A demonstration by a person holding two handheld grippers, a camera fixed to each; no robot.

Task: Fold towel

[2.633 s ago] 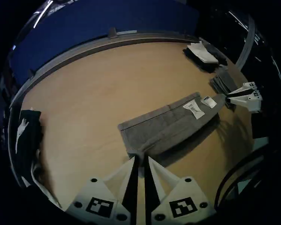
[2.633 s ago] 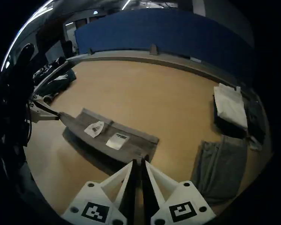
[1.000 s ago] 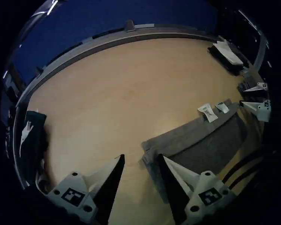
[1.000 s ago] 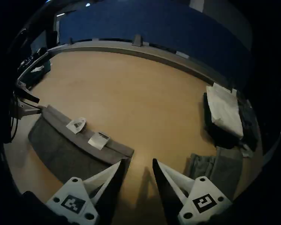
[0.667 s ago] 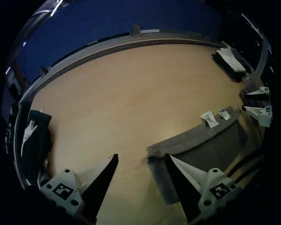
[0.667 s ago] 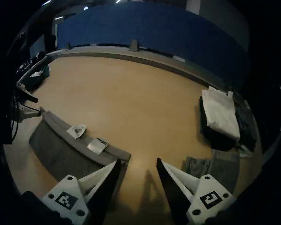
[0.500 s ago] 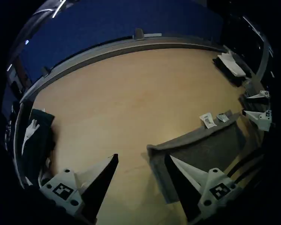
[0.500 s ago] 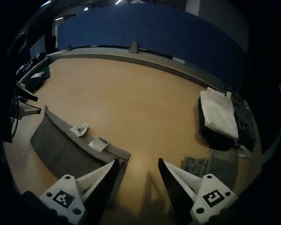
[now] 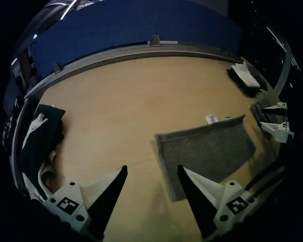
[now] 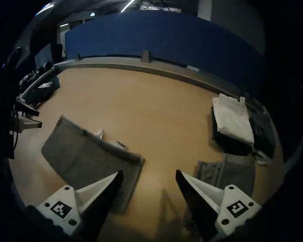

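Nearest you, your left gripper (image 9: 152,167) stands wide open with nothing between its fingers. Your right gripper (image 10: 149,172) is equally wide open and also empty. Just beyond both sets of fingertips, the grey towel (image 9: 204,151) lies flat on the desk (image 9: 123,92) as a folded rectangle. A white tag (image 9: 211,118) peeks out at its far edge. To the right, in the right gripper view, a folded grey cloth (image 10: 228,173) lies near a white folded cloth (image 10: 232,117), which sits atop a dark pile. Dark garments (image 9: 42,133) lie at the desk's left edge. A blue partition (image 9: 131,24) lines the far side.
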